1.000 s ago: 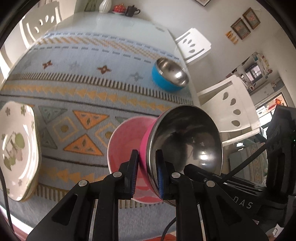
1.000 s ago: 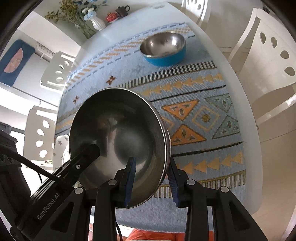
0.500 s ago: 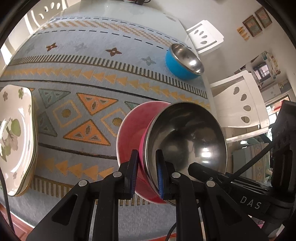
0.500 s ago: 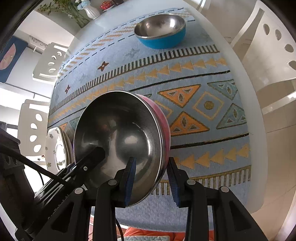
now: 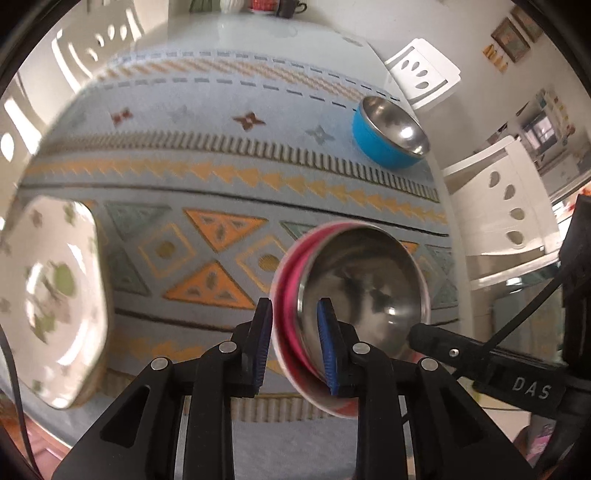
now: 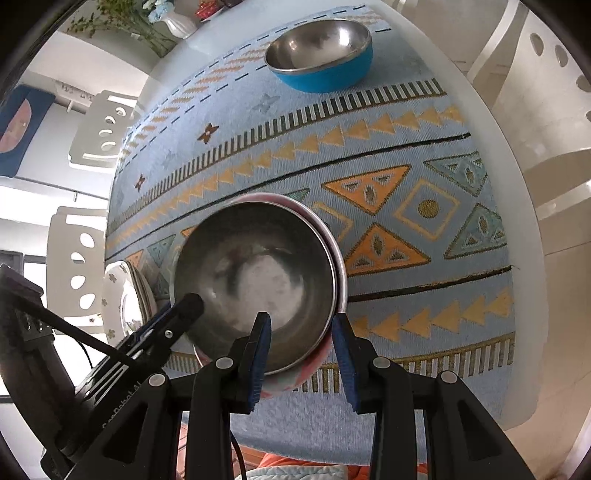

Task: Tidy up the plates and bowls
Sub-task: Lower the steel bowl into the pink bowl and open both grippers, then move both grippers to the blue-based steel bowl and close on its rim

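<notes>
A pink bowl (image 5: 369, 288) with a steel inside sits low over the patterned tablecloth (image 5: 221, 147), its rim between both grippers. My left gripper (image 5: 294, 314) straddles the bowl's near left wall; its jaws are opening, and the outer pad stands just off the pink wall. My right gripper (image 6: 301, 321) is shut on the pink bowl (image 6: 258, 266) at its near right rim, one finger inside and one outside. A blue bowl (image 5: 391, 136) (image 6: 321, 55), also steel inside, stands at the far right of the cloth. Floral plates (image 5: 48, 295) (image 6: 122, 295) lie stacked at the left.
The tablecloth (image 6: 406, 147) covers a white table with white chairs (image 5: 509, 199) (image 6: 99, 129) around it. A vase of flowers (image 6: 177, 22) and a dark cup (image 5: 288, 7) stand at the table's far end. Bare cloth lies between the two bowls.
The pink bowl has come down toward the cloth and tipped more level. The left gripper's jaws have spread off its wall. The right gripper keeps its grip.
</notes>
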A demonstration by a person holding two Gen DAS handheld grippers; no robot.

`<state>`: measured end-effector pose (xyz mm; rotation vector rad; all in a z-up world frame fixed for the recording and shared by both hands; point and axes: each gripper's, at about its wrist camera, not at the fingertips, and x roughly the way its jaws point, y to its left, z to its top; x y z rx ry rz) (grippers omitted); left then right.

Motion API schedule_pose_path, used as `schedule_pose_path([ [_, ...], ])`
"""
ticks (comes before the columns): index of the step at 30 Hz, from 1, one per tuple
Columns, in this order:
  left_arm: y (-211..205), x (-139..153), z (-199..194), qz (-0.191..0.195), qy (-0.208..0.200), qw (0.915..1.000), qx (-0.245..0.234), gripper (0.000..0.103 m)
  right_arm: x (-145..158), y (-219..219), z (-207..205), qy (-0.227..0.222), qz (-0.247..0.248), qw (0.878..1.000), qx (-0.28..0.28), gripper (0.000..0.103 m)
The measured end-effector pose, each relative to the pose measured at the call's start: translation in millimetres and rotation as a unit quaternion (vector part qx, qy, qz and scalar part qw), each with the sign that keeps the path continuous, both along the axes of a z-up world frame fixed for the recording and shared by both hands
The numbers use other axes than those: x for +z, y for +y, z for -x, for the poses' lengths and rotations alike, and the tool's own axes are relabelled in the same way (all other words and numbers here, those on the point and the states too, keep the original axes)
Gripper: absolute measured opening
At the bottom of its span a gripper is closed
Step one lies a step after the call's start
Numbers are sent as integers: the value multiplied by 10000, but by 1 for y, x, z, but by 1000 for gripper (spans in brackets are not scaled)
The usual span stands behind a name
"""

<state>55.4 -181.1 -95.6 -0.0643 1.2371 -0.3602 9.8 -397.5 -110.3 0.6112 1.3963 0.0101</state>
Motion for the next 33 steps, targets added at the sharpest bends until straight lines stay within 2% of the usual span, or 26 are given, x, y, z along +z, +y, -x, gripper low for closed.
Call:
schedule_pose_path([
  [3, 3, -8, -6, -116, 58, 9999, -27, 28, 2, 0, -2, -29, -13, 10000, 34, 34],
  [6, 4, -22, -11, -93, 330, 9994, -6, 28, 0, -2, -6, -7, -103, 9999, 48, 34],
  [10, 3, -21, -14, -133, 339, 9992, -159, 27, 5, -10, -11, -81, -188, 9998, -64, 34],
  [16, 8, 13, -33, 431, 111, 9983, -364, 25, 36, -19, -31, -616, 73, 9980, -100, 37],
  [20, 1, 38, -58, 628, -100, 9969, -463, 25, 62, -29, -47, -1023, 332, 9939, -234, 40],
  [22, -6, 51, -73, 712, -223, 9957, -555, 25, 75, -36, -53, -1236, 458, 9908, -309, 45],
  [23, -10, 58, -79, 728, -302, 9950, -611, 25, 82, -39, -56, -1382, 513, 9884, -364, 53],
  [26, -27, 76, -104, 767, -563, 9923, -788, 26, 98, -51, -65, -1727, 740, 9806, -564, 56],
  [29, -43, 84, -133, 844, -601, 9900, -955, 30, 101, -63, -82, -1759, 807, 9783, -744, 71],
  [31, -55, 83, -154, 916, -532, 9890, -1034, 30, 98, -72, -93, -1730, 777, 9773, -940, 72],
  [33, -66, 79, -170, 975, -422, 9883, -1096, 34, 92, -82, -107, -1667, 772, 9768, -1097, 72],
])
